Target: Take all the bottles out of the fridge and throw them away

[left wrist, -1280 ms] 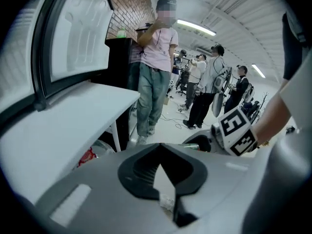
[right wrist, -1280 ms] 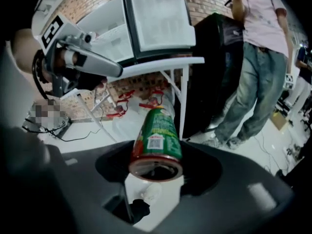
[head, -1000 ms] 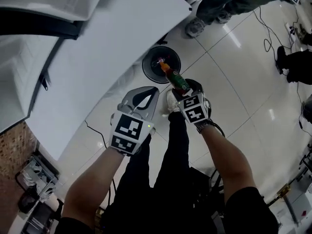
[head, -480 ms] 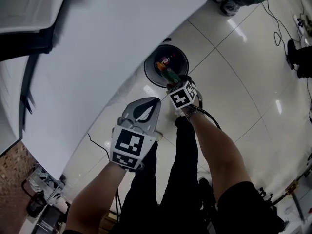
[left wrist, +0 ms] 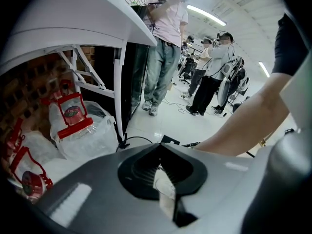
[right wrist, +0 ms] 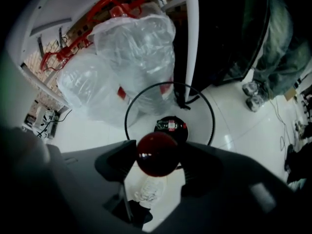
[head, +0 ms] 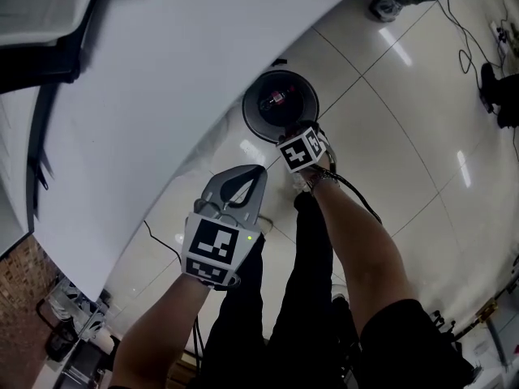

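Note:
My right gripper [head: 297,130] [right wrist: 157,156] hangs right over the round black bin [head: 253,96] [right wrist: 127,112] on the floor. Between its jaws is a bottle [right wrist: 157,153], seen end-on as a dark red disc that fills the gap from pad to pad. The jaws are opening. In the head view that bottle is hidden under the gripper. Another bottle [right wrist: 170,125] [head: 280,97] with a red label lies at the bottom of the bin. My left gripper [head: 256,169] [left wrist: 158,147] is lower left of the bin, shut and empty.
A big white fridge panel [head: 162,79] fills the upper left, close to the bin. Clear bags with red handles [right wrist: 131,43] [left wrist: 80,130] sit beside it. People [left wrist: 163,43] stand further off, and cables [head: 470,31] run across the tiled floor.
My right gripper has carried the bottle forward from short of the bin to directly over it and tipped it down, so the bottle no longer shows in the head view. The left gripper barely moved.

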Action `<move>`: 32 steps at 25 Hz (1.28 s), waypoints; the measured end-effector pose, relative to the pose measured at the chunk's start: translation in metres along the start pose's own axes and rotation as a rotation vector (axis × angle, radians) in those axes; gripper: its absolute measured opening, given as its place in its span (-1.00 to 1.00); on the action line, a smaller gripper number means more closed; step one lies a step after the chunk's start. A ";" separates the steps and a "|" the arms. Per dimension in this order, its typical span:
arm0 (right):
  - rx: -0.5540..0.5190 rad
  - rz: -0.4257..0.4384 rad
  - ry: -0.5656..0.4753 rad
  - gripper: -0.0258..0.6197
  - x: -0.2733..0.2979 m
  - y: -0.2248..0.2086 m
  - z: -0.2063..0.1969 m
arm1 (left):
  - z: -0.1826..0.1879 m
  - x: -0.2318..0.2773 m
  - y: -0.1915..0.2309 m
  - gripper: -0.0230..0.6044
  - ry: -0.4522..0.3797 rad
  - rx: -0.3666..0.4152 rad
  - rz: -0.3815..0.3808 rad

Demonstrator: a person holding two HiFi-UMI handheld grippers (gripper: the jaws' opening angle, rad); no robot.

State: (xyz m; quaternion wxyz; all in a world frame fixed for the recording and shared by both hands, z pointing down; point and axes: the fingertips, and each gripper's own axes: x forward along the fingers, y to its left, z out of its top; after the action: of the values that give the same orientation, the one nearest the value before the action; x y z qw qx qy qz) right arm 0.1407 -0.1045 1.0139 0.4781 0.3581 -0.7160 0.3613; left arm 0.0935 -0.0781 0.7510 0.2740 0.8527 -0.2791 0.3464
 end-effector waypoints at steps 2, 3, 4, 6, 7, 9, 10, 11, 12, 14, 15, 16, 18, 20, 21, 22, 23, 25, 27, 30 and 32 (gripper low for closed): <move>-0.006 -0.002 -0.026 -0.08 -0.008 0.000 0.006 | 0.005 -0.002 0.000 -0.92 -0.009 -0.001 0.004; -0.013 -0.005 -0.036 -0.08 -0.012 0.000 0.009 | 0.008 -0.004 0.000 -0.92 -0.016 0.000 0.007; -0.020 -0.007 -0.043 -0.08 -0.017 0.000 0.012 | 0.012 -0.005 -0.001 -0.92 -0.023 0.001 0.009; -0.032 -0.011 -0.053 -0.12 -0.027 -0.001 0.016 | 0.021 -0.009 -0.002 -0.92 -0.041 0.002 0.012; -0.037 -0.012 -0.058 -0.12 -0.034 0.000 0.018 | 0.026 -0.012 -0.004 -0.92 -0.049 0.002 0.014; -0.044 -0.008 -0.068 -0.12 -0.050 0.002 0.020 | 0.036 -0.019 -0.008 -0.92 -0.065 -0.002 0.018; -0.047 -0.005 -0.074 -0.12 -0.061 0.005 0.021 | 0.041 -0.024 -0.011 -0.92 -0.073 -0.005 0.019; -0.049 -0.001 -0.082 -0.12 -0.073 0.008 0.023 | 0.046 -0.030 -0.015 -0.92 -0.082 -0.007 0.020; -0.052 0.004 -0.094 -0.12 -0.087 0.011 0.025 | 0.052 -0.036 -0.019 -0.92 -0.092 -0.009 0.021; -0.060 0.012 -0.131 -0.12 -0.116 0.019 0.035 | 0.066 -0.052 -0.023 -0.92 -0.116 -0.011 0.029; -0.066 0.013 -0.151 -0.12 -0.131 0.022 0.041 | 0.074 -0.060 -0.026 -0.92 -0.130 -0.013 0.034; -0.075 0.014 -0.169 -0.12 -0.147 0.026 0.046 | 0.081 -0.069 -0.028 -0.92 -0.144 -0.016 0.040; -0.085 0.015 -0.205 -0.12 -0.180 0.033 0.056 | 0.093 -0.085 -0.033 -0.92 -0.168 -0.021 0.052; -0.095 0.018 -0.240 -0.12 -0.214 0.040 0.067 | 0.104 -0.102 -0.036 -0.92 -0.191 -0.027 0.068; -0.105 0.018 -0.258 -0.12 -0.231 0.043 0.073 | 0.109 -0.110 -0.037 -0.92 -0.204 -0.029 0.077; -0.113 0.020 -0.276 -0.12 -0.247 0.047 0.079 | 0.115 -0.118 -0.037 -0.92 -0.218 -0.031 0.088; -0.123 0.021 -0.296 -0.12 -0.264 0.052 0.086 | 0.121 -0.127 -0.036 -0.92 -0.232 -0.032 0.100; -0.150 0.026 -0.338 -0.12 -0.300 0.064 0.099 | 0.131 -0.146 -0.035 -0.92 -0.260 -0.033 0.123; -0.193 0.031 -0.384 -0.12 -0.338 0.079 0.115 | 0.141 -0.167 -0.031 -0.92 -0.290 -0.033 0.148; -0.276 0.030 -0.470 -0.12 -0.394 0.102 0.148 | 0.158 -0.202 -0.017 -0.92 -0.348 -0.042 0.197; -0.333 0.039 -0.529 -0.12 -0.430 0.124 0.169 | 0.166 -0.228 -0.008 -0.92 -0.389 -0.048 0.239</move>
State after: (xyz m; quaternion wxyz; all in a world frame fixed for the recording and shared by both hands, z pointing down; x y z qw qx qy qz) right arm 0.0856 -0.1185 0.5393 0.3204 0.3427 -0.8715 0.1426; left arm 0.0334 -0.1172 0.4777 0.1921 0.8574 -0.4341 0.1987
